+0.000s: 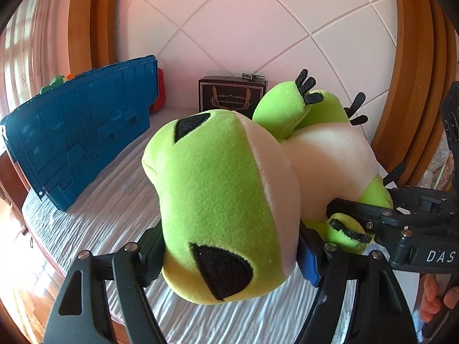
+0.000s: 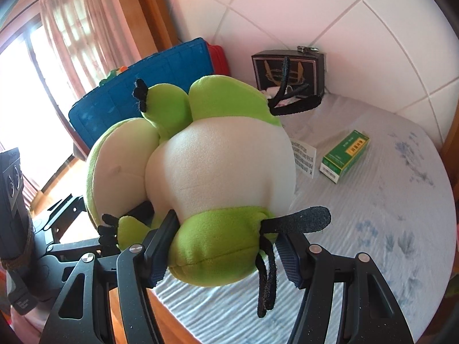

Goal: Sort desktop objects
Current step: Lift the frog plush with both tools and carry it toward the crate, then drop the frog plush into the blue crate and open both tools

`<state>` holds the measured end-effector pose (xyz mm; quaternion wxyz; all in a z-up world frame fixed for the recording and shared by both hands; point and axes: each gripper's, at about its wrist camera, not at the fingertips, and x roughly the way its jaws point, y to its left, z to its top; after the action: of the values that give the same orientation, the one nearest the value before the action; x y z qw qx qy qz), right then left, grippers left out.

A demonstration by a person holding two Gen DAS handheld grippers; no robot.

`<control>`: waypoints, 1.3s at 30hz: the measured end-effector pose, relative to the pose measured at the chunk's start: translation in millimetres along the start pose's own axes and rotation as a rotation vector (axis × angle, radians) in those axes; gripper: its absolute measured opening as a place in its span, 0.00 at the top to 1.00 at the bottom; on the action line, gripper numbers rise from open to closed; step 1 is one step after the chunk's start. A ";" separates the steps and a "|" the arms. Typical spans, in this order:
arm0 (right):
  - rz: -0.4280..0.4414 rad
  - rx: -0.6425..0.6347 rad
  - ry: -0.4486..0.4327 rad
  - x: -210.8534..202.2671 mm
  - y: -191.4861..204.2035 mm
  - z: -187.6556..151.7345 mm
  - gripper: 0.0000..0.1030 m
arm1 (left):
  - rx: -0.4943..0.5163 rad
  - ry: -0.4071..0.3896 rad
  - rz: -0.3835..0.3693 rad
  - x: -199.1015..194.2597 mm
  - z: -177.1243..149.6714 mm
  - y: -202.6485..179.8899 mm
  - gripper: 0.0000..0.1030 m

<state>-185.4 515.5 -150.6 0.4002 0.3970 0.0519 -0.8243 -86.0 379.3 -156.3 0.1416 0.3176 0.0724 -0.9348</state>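
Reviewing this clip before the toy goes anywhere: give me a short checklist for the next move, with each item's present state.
1. Left gripper clamped on the plush frog, at its head: ok.
2. Right gripper clamped on the frog's leg: ok.
3. Frog lifted off the tablecloth: ok.
4. Blue crate within view as a possible drop place: ok; room inside: cannot tell.
5. Green box and dark box out of the frog's way: ok.
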 end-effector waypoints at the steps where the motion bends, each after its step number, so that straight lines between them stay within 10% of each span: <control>1: 0.001 -0.001 -0.001 4.4 2.3 4.4 0.38 | 0.004 -0.002 0.003 5.6 6.0 5.6 0.27; 23: 0.133 -0.100 -0.067 119.2 95.5 151.0 0.38 | -0.054 -0.097 0.136 51.0 113.0 178.5 0.27; 39: 0.188 -0.219 -0.220 185.7 333.9 264.1 0.38 | -0.061 -0.262 0.236 7.7 207.3 442.4 0.26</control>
<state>-180.8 69.0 -23.0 0.5197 0.2617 0.0602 -0.8111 -73.2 -89.1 -17.8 0.2681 0.1950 0.0440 -0.9424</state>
